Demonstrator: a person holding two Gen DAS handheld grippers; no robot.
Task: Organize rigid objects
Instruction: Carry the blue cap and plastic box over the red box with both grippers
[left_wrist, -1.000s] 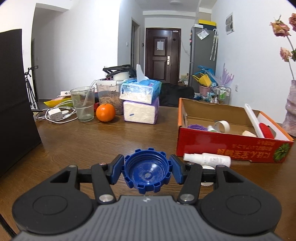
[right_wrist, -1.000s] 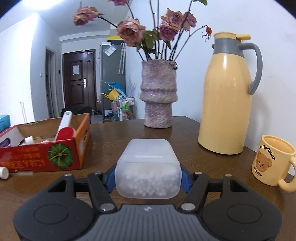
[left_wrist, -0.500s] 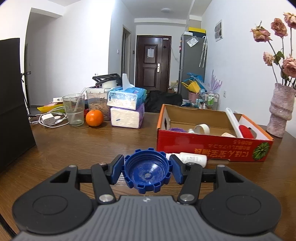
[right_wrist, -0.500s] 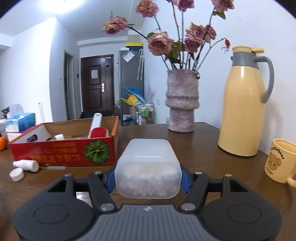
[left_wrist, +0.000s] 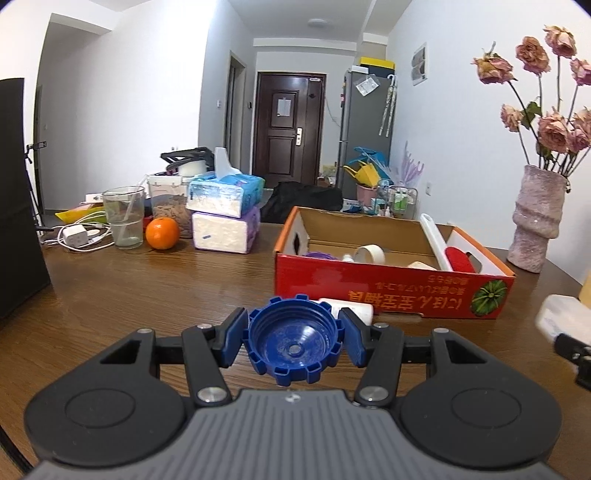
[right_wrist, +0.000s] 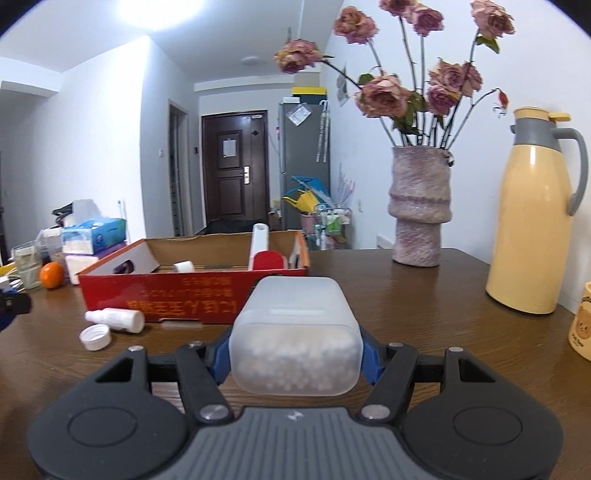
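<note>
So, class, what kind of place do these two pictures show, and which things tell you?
Most likely a lived-in home, at a dining table: a fridge by the front door, tissue packs, and a thermos jug.

Bright ceiling glare, fisheye-bent edges, dark corners, slight blur

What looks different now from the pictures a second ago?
Both views have swung left: the red box now sits ahead of the right tongs, and the vase has come into the left view. Nothing was grabbed or dropped: blue cap and white container stay clamped.
</note>
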